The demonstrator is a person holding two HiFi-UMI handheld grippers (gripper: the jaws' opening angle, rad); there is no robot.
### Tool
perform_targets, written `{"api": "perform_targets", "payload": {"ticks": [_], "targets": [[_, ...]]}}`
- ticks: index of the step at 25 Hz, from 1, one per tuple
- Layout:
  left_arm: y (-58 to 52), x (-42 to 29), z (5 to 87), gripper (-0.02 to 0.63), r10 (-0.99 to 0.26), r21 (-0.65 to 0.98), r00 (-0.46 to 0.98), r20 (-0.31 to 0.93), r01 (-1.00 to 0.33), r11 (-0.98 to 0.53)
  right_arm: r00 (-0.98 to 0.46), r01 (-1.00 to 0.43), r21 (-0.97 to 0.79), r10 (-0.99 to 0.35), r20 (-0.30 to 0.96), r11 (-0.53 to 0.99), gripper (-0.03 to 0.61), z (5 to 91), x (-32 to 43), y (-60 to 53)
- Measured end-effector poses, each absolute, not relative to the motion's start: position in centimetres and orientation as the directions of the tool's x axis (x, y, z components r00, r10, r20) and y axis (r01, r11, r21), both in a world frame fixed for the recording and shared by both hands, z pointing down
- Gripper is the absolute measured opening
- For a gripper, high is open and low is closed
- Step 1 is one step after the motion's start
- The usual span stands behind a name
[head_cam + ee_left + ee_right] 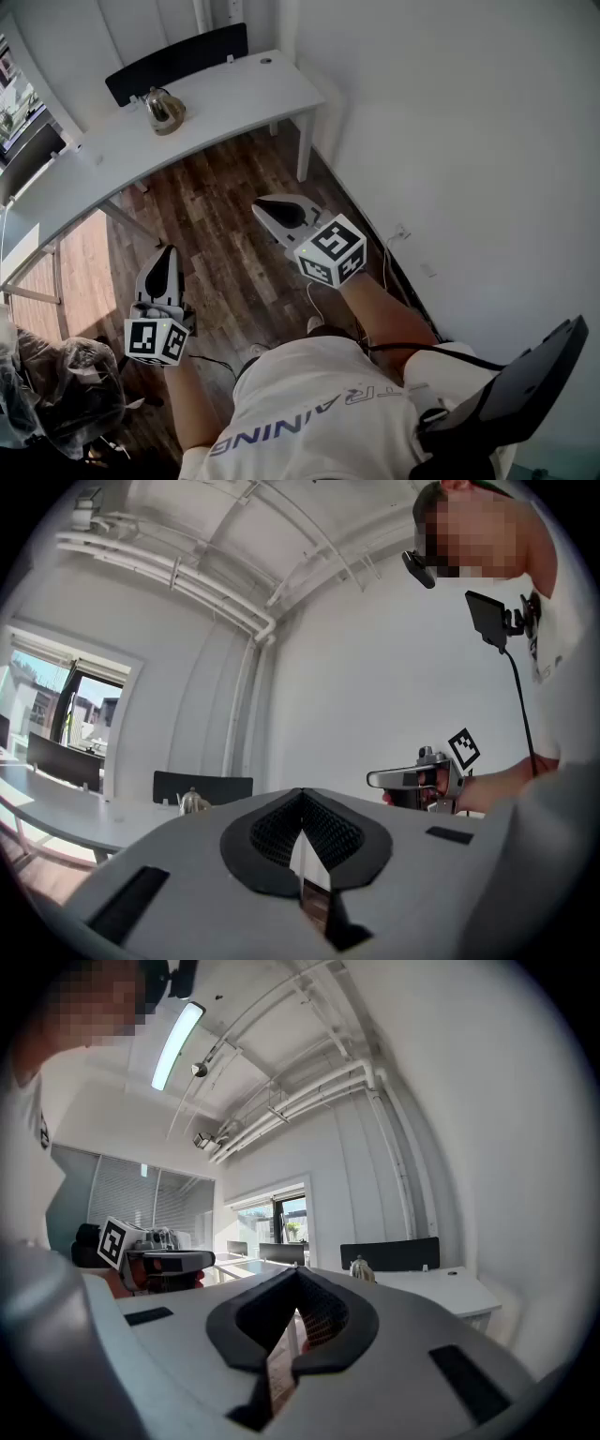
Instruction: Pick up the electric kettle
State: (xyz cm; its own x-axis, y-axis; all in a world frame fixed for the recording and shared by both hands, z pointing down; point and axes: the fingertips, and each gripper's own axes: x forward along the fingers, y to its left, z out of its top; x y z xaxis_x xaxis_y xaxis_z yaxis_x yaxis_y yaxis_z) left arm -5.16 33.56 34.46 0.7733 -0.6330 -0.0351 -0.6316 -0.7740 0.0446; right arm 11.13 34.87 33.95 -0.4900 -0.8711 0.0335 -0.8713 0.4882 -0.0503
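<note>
While the person is standing on the wooden floor (234,262) well apart from the desk (244,89), the electric kettle (164,111) is sitting upright on the white desk top, near its far edge and just in front of a black panel (178,58). The left hand-held gripper (168,251) is pointing level toward the desk, its jaws lying together at the tips with nothing between them. The right hand-held gripper (261,208) is being held level too, a little further forward, and its jaws are likewise pressing tip to tip on nothing. In each gripper view the kettle is showing small and distant beyond the closed jaws. A white wall (450,122) is running along the person's right side.
</note>
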Motion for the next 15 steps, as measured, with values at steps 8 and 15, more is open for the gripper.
{"api": "perform_targets", "payload": {"ticks": [8,15], "targets": [[33.47,-5.38,34.66,0.012,-0.632,0.061,0.775,-0.022,-0.630,-0.774,-0.485,-0.873,-0.072,-0.874,0.031,0.482,0.005,34.13,11.00,34.79],[33.48,-5.01,34.75,0.012,-0.628,0.064,0.778,-0.020,-0.626,-0.777,-0.487,-0.871,-0.097,-0.873,0.035,0.482,0.005,34.35,11.29,34.77]]}}
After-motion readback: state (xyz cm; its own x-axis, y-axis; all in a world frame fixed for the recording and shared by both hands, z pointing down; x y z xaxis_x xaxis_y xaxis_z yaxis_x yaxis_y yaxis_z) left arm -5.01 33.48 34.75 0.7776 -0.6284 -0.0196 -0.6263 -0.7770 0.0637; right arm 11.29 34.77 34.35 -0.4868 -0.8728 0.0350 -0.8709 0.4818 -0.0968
